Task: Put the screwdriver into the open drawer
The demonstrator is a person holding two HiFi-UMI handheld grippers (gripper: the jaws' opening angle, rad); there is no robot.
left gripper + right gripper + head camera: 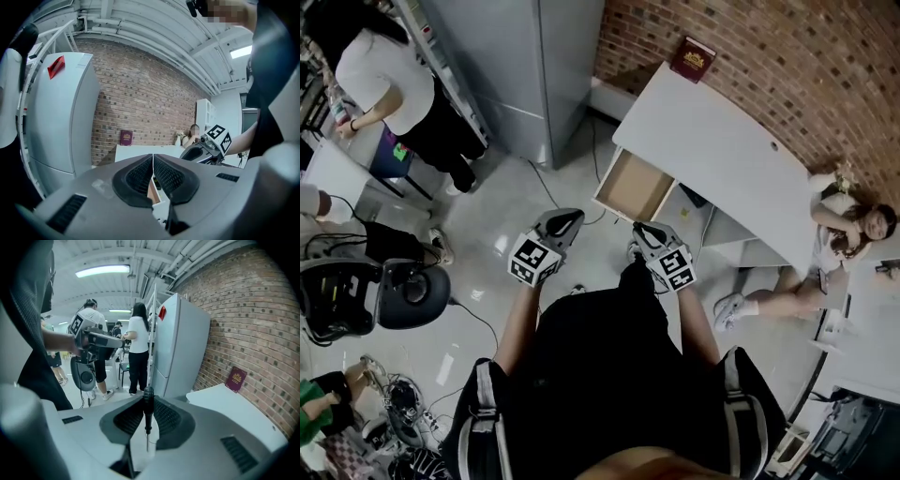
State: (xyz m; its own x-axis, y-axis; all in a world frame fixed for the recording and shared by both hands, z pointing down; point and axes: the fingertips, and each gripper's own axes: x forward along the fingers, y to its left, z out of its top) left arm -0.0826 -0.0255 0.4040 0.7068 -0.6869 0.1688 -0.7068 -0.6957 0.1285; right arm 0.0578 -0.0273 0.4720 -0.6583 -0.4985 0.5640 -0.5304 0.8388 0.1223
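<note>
Short of the white desk (722,159), head view: a person holds the left gripper (562,223) and right gripper (643,232) side by side above the floor, both aimed at the desk's open drawer (635,185), which juts from its front. A maroon book (693,58) stands at the desk's far corner, against the brick wall (787,56).

Left gripper view: the jaws are pressed together with nothing between them, and the desk lies beyond.

Right gripper view: the jaws pinch the screwdriver (148,401) by its black handle, thin shaft showing below, outside the drawer; the desk lies to the right.
</note>
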